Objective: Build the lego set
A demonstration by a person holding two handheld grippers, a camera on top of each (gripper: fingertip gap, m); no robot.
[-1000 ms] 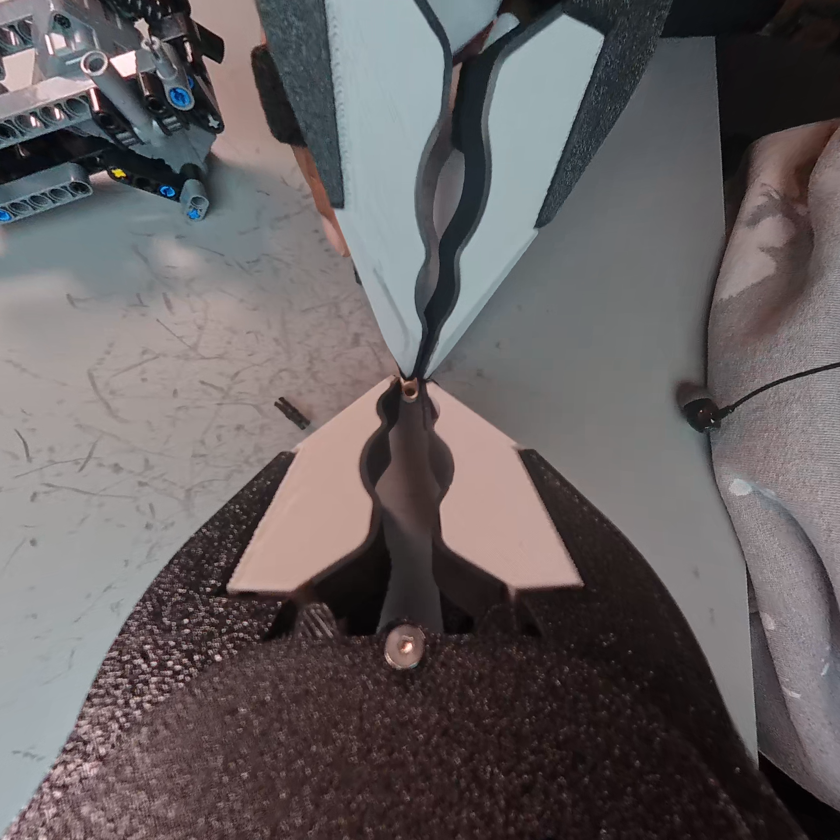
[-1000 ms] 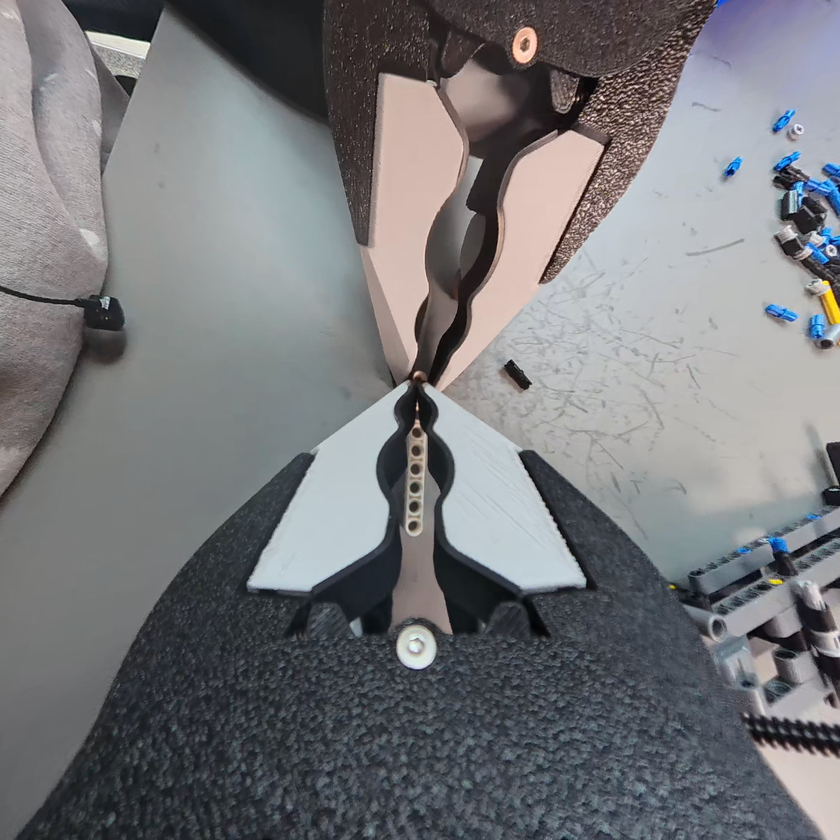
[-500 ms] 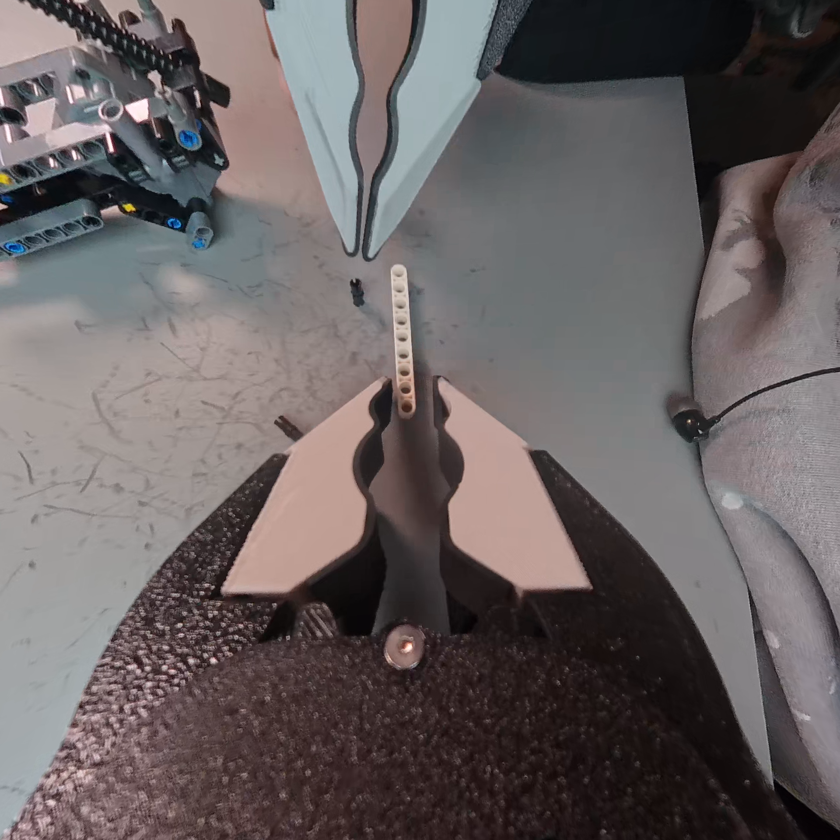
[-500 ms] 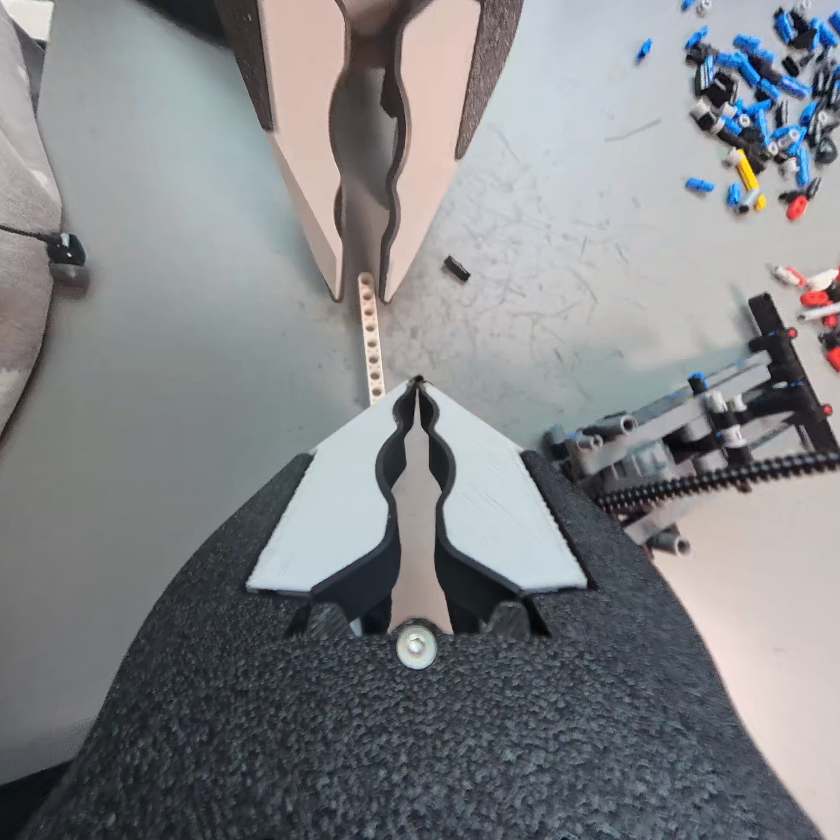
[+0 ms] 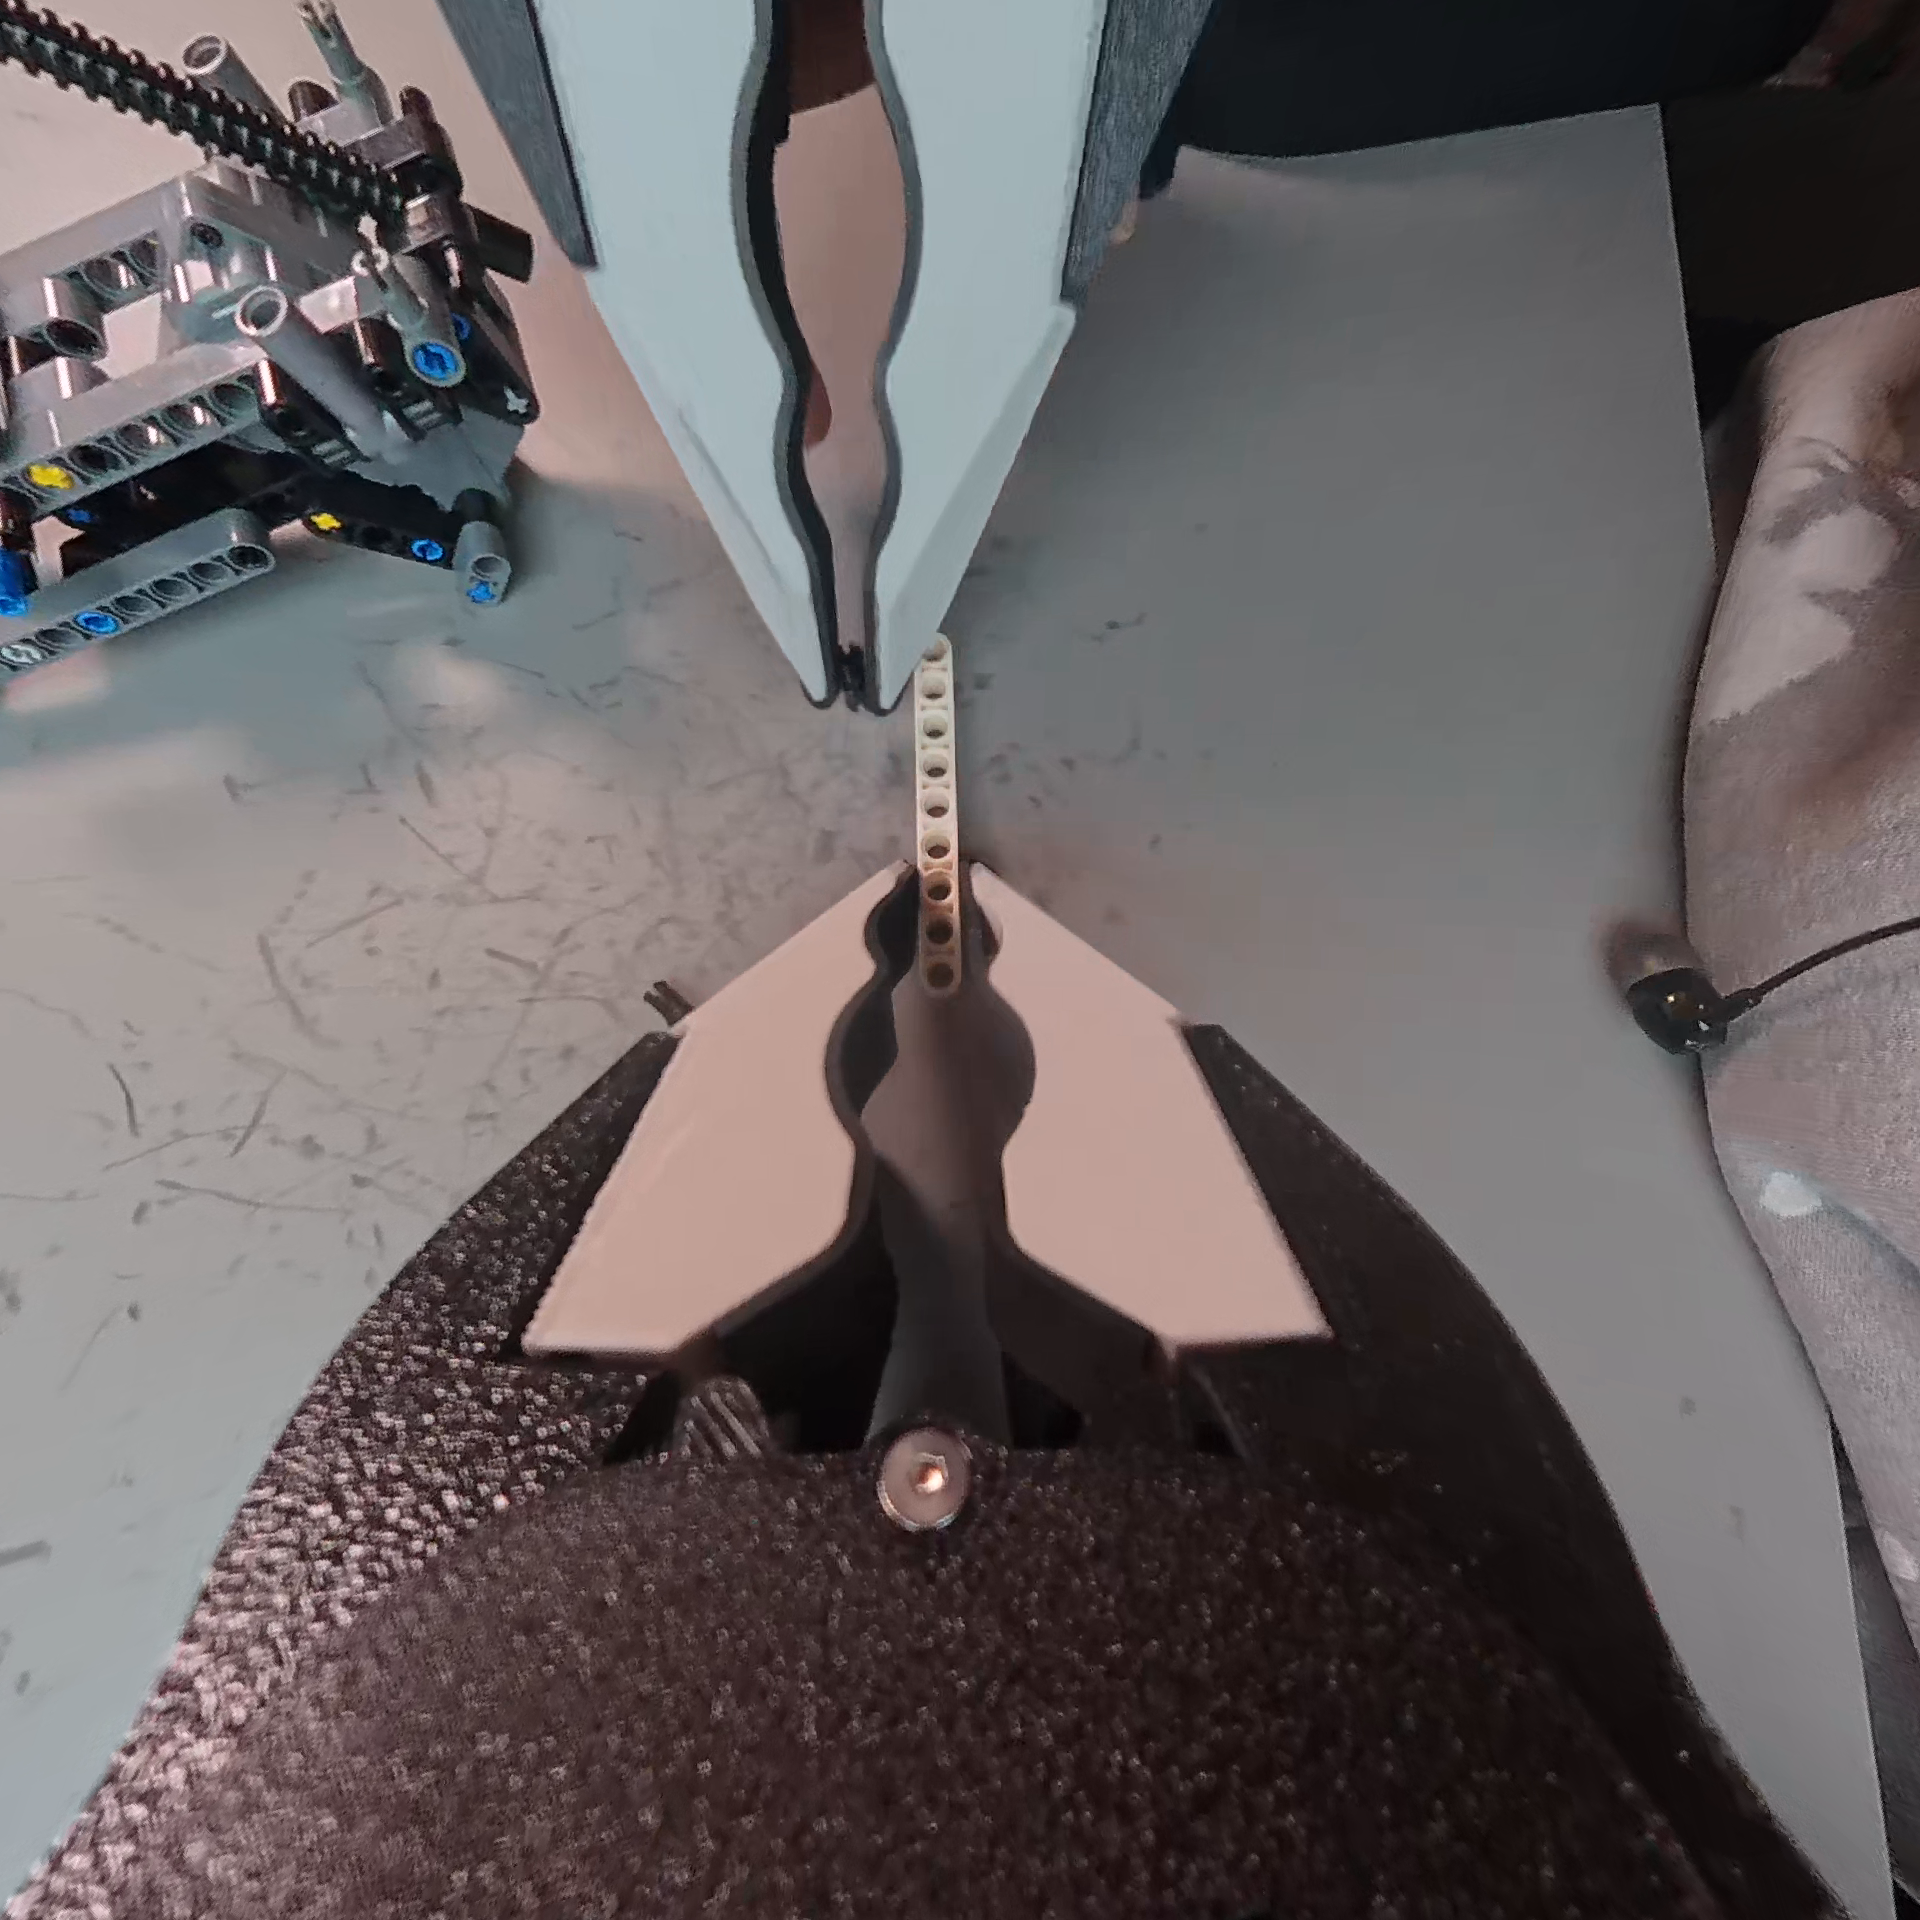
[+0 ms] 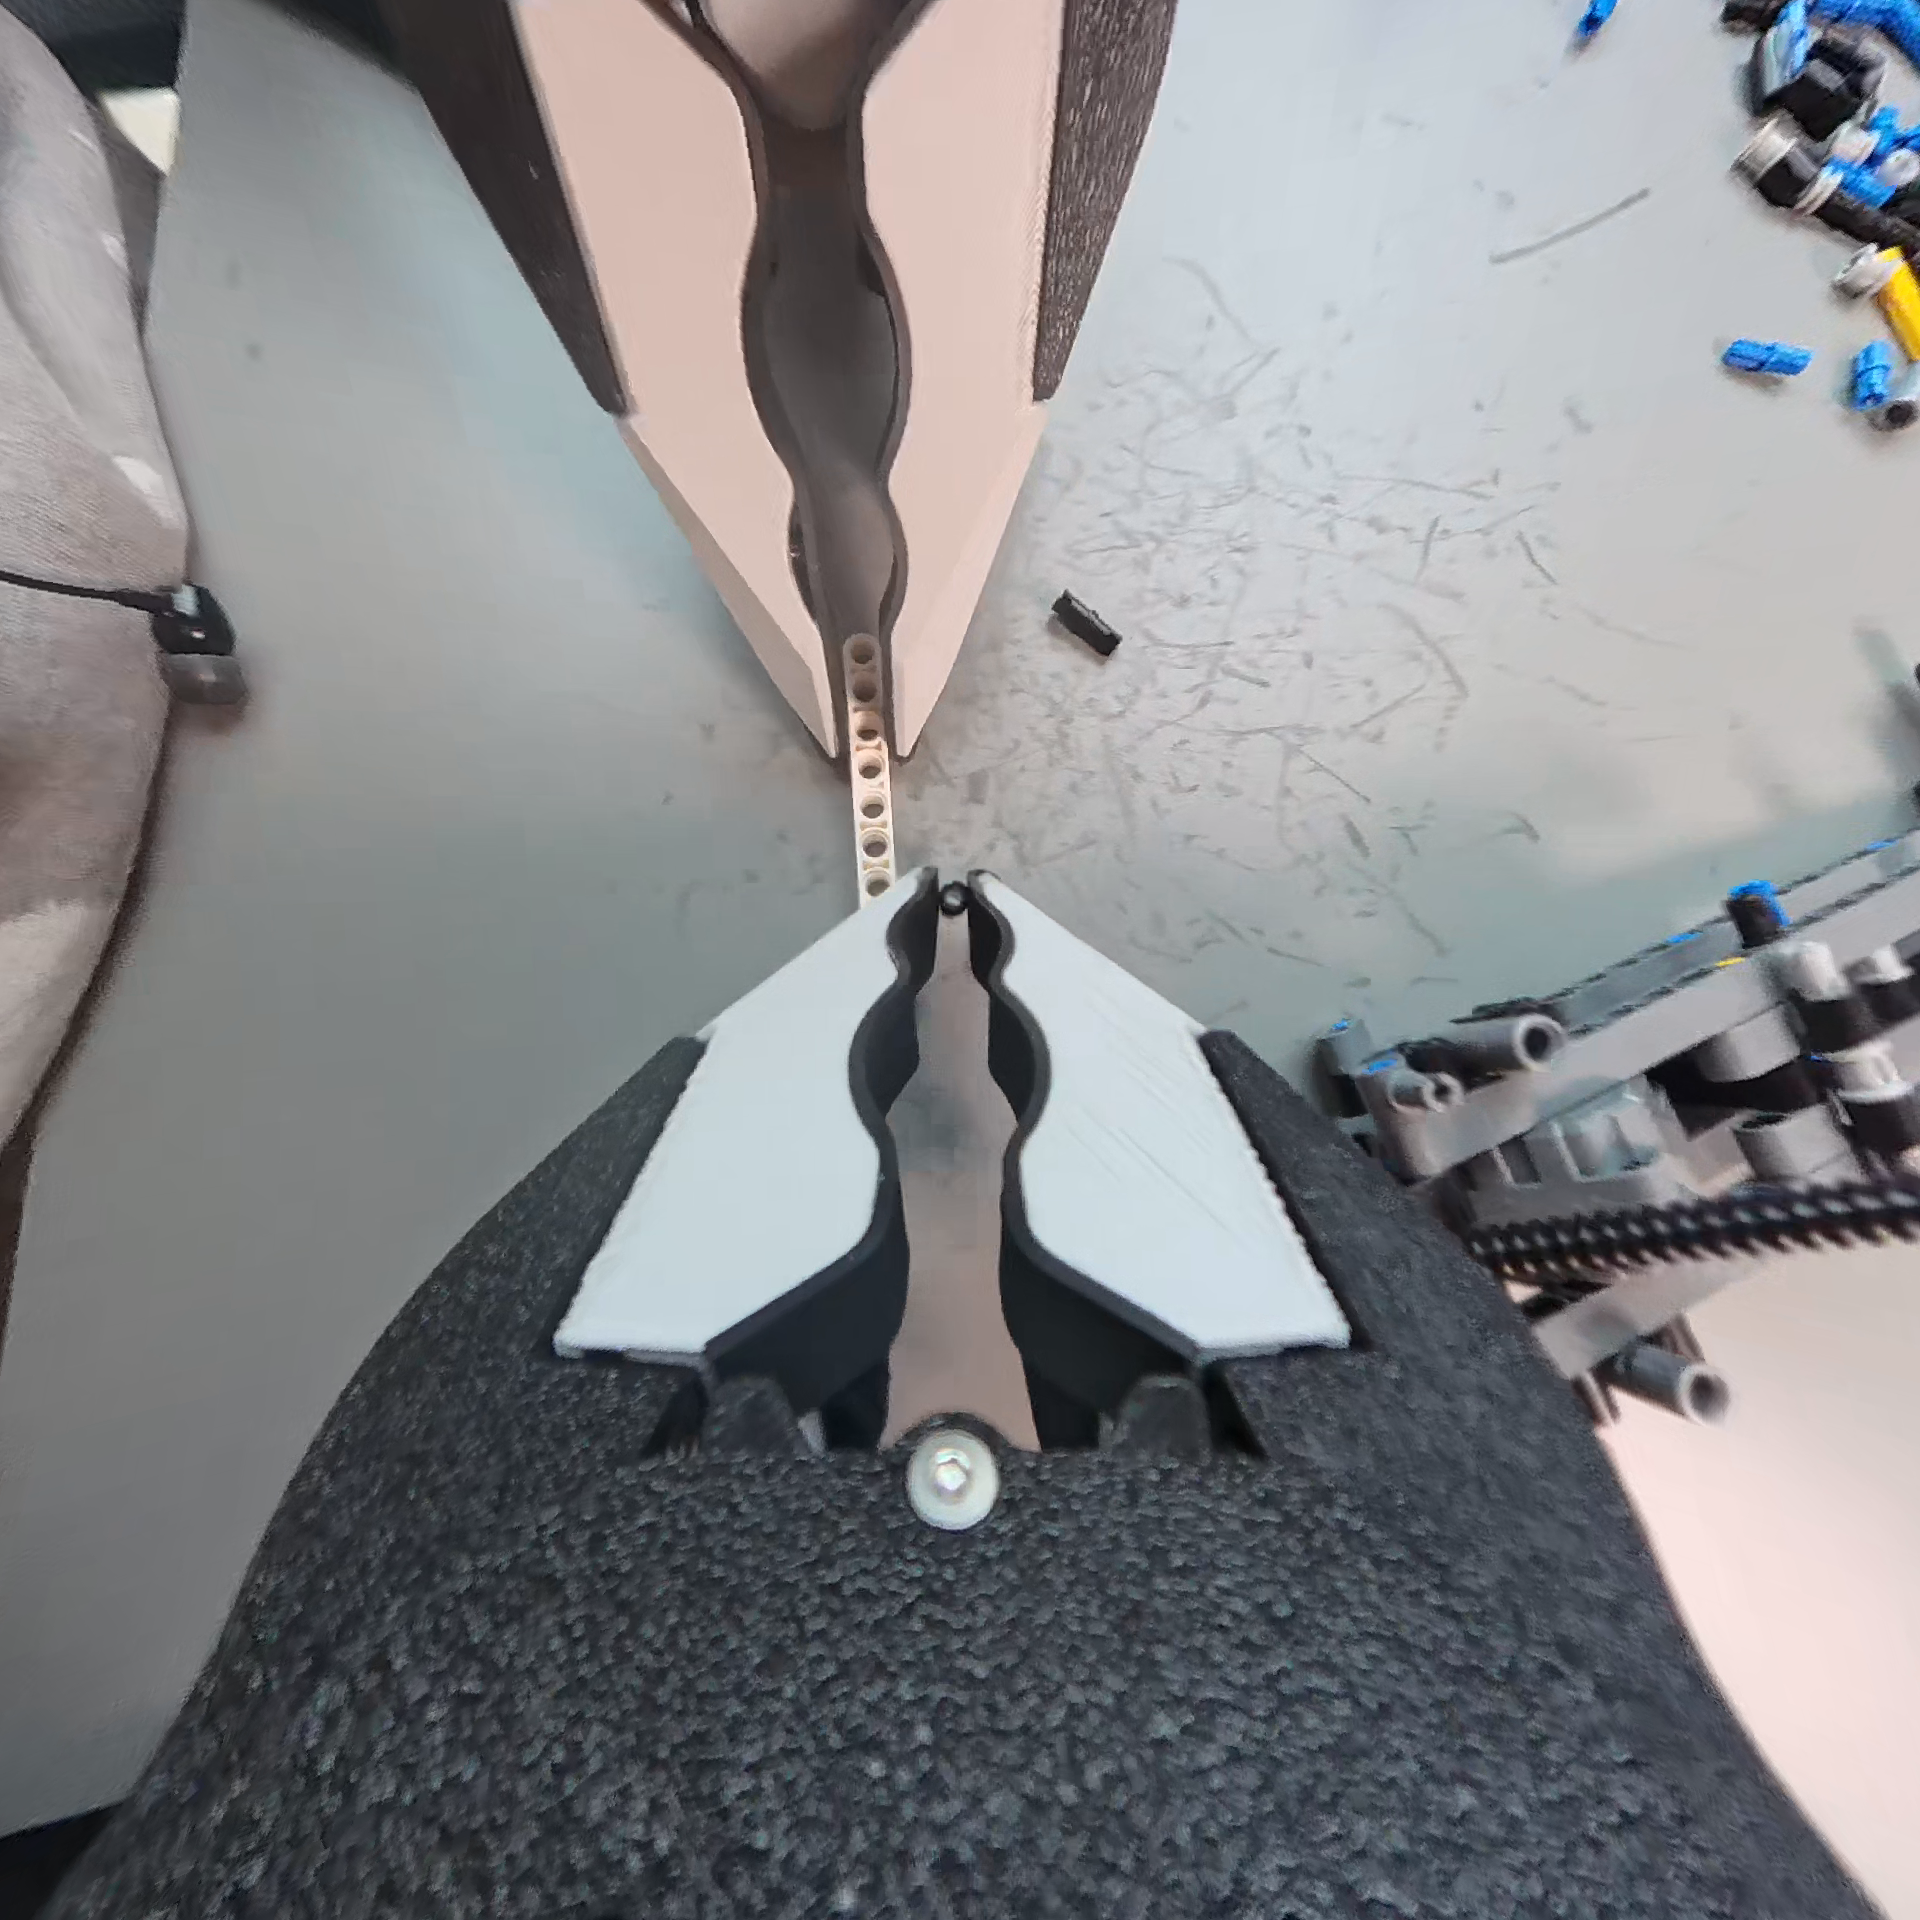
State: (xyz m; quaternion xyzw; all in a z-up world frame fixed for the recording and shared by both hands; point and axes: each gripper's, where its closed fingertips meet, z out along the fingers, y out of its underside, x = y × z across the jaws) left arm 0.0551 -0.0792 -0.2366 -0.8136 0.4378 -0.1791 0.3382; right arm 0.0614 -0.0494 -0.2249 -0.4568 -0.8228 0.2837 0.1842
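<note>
My left gripper (image 5: 940, 883) is shut on one end of a thin white beam with holes (image 5: 935, 769), which sticks out forward above the grey table. It also shows at the top of the right wrist view (image 6: 868, 748), with the beam (image 6: 871, 821) between its tan fingers. My right gripper (image 6: 951, 888) faces it and is shut on a small black pin (image 6: 951, 898) at its tips. In the left wrist view the right gripper (image 5: 857, 701) is just left of the beam's free end. The partly built grey and black Lego model (image 5: 239, 416) stands to the side.
The model (image 6: 1662, 1091) has a black chain along it. A pile of loose blue, black and yellow parts (image 6: 1849, 156) lies farther off. Another black pin (image 6: 1086, 623) lies on the scratched table (image 5: 364, 935). A pale cloth (image 5: 1818, 831) with a black cord (image 5: 1668, 1013) borders the table edge. There is about 4 cm between the tips of the two grippers.
The white beam passed from my right gripper to my left. The grippers drew apart, then my right gripper closed on a small black pin from the table and came back beside the beam's end.
</note>
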